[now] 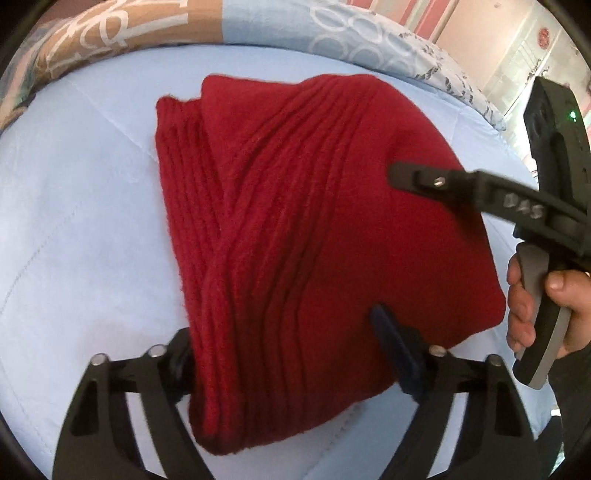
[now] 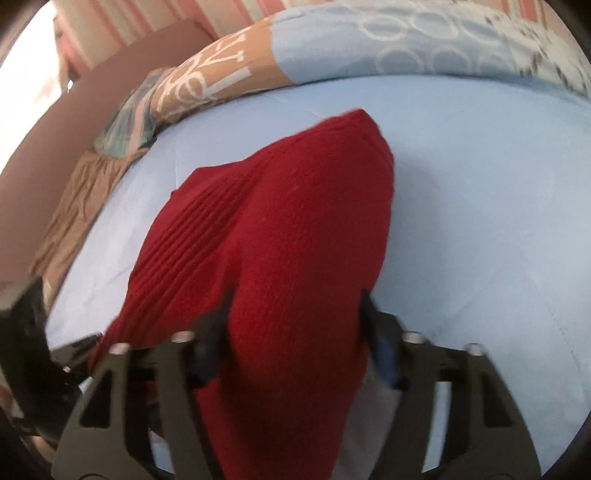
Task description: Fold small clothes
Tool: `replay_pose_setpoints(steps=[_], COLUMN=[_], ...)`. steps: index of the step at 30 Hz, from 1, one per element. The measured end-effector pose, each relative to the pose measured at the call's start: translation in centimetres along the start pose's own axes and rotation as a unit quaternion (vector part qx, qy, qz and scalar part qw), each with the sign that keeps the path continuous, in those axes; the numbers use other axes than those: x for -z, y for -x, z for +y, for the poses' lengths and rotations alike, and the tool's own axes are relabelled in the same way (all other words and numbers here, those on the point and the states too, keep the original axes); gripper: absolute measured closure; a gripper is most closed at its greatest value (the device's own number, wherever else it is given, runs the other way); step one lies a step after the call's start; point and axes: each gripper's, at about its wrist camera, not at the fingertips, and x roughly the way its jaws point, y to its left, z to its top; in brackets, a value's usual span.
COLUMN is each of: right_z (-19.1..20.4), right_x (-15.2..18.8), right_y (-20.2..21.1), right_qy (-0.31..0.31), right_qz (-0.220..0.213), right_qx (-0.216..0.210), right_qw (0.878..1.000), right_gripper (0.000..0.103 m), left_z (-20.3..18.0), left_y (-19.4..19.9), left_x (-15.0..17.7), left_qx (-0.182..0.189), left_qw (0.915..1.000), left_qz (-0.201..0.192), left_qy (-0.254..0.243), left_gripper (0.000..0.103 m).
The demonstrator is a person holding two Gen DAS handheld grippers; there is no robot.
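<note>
A dark red ribbed knit garment [image 1: 295, 221], folded into a thick bundle, is on the light blue bed sheet [image 1: 74, 221]. My left gripper [image 1: 284, 339] straddles its near end, fingers wide apart on either side, holding the bundle between them. My right gripper [image 1: 399, 173] reaches in from the right, its tip on the garment's right side. In the right wrist view the red garment [image 2: 288, 240] runs between my right gripper's [image 2: 295, 325] fingers, which press its near end from both sides.
A patterned blue and tan duvet [image 1: 258, 26] lies along the far edge of the bed; it also shows in the right wrist view [image 2: 332, 40]. A brown cloth [image 2: 74, 206] hangs at the bed's left edge. A hand [image 1: 535, 295] holds the right gripper's handle.
</note>
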Motion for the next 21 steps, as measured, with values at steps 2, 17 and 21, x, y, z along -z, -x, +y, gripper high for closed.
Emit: replay_pose_setpoints(steps=[2, 17, 21], right_z=[0.8, -7.4, -12.0], right_x=[0.3, 2.1, 4.6], right_y=[0.6, 12.9, 14.1], right_qy=[0.028, 0.057, 0.048], right_qz=[-0.014, -0.092, -0.064], right_qx=[0.01, 0.078, 0.104], right_qw=[0.999, 0.991, 0.991], right_gripper=[0.057, 0.063, 0.062], left_z=[-0.6, -13.4, -18.2], left_y=[0.4, 3.9, 1.3], left_x=[0.1, -0.6, 0.6], left_qx=[-0.016, 0.023, 0.027], left_qw=[0.9997, 0.9955, 0.9956], left_qz=[-0.01, -0.089, -0.069], left_qy=[-0.013, -0.023, -0.057], left_gripper=[0.032, 0.062, 0.062])
